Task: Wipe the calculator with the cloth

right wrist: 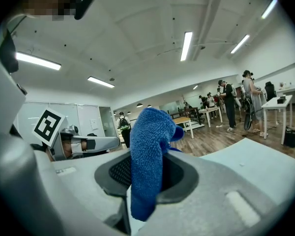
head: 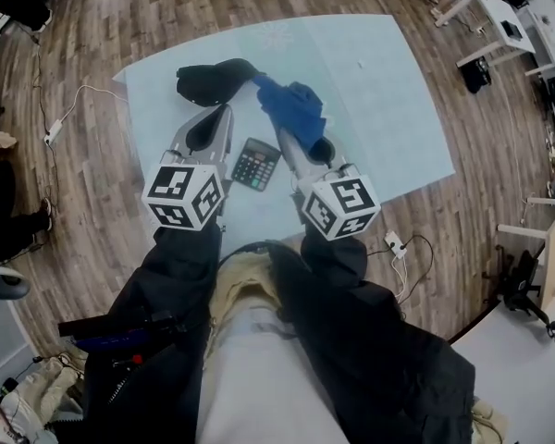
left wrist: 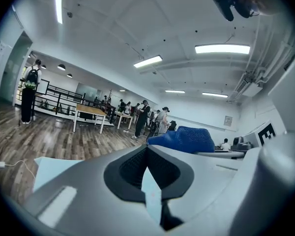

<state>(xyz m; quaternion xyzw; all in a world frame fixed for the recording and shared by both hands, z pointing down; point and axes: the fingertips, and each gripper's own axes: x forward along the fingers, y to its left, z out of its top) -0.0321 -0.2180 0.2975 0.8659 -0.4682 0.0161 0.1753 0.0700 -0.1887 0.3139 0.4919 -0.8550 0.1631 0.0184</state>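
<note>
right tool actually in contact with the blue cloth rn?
Touching. The right gripper view shows the right tool shut on the cloth, which stands pinched between its jaws.

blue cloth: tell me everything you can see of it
The blue cloth looks like fluffy microfibre, bunched rather than spread. The right gripper is shut on it: one fold stands up past the jaws and an end hangs below them. In the head view it sits beyond the calculator, apart from it, over the pale mat.
</note>
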